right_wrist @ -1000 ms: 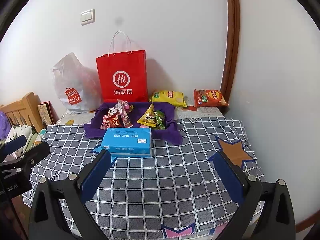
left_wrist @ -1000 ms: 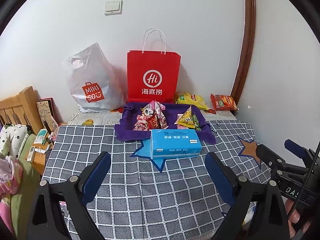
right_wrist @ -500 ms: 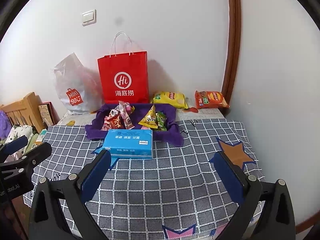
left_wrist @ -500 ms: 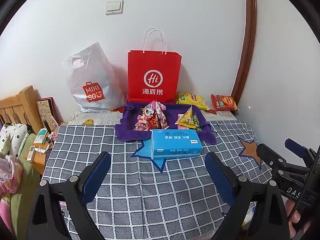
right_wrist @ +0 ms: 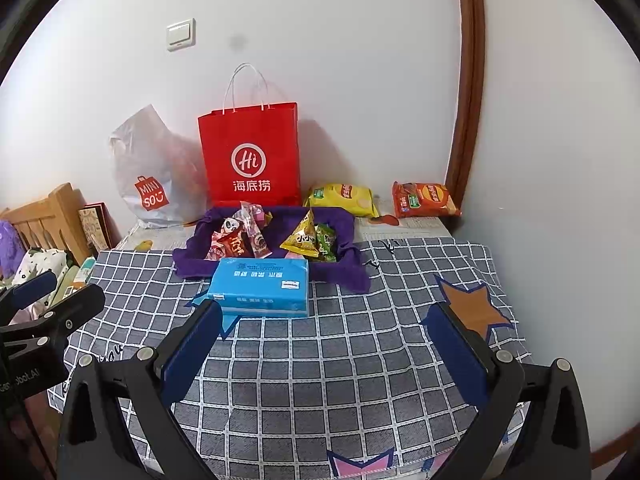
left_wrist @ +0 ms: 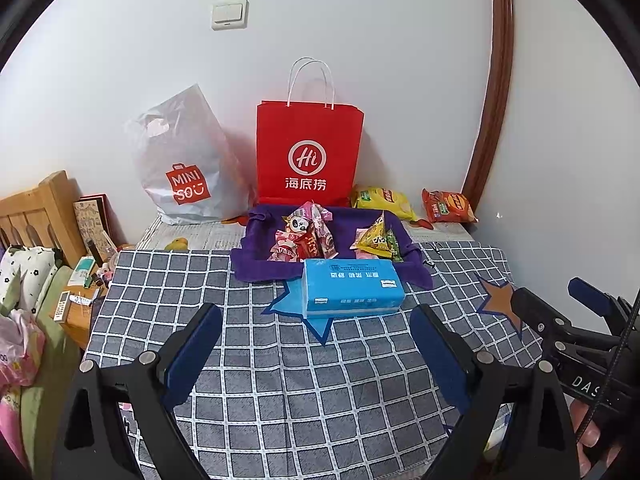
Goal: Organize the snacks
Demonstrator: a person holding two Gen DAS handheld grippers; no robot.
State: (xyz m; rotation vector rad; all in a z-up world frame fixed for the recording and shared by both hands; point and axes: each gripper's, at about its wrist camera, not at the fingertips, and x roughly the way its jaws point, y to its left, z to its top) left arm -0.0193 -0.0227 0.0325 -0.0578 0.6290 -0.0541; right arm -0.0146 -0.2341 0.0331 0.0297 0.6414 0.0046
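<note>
Both wide open and empty, left tool (left_wrist: 316,350) and right tool (right_wrist: 326,344), with snacks (left_wrist: 306,236) heaped in the purple tray (left_wrist: 256,268) ahead beyond the tissue box (left_wrist: 352,288): likely to clip that box on reaching over.

Blue tissue box (left_wrist: 352,288) on checked cloth (left_wrist: 280,360), wall switch (left_wrist: 229,14) above, wooden headboard (left_wrist: 36,216) at left

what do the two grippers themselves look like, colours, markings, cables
Both are black frames with silver screw heads and two fingers faced with dark blue pads. The left gripper is seen in its own view; the right gripper in its own. Seen from the left camera, the right one's body carries white letters "DAS" and a thin black cable. A bare thumb shows under it; no sleeve is visible.
</note>
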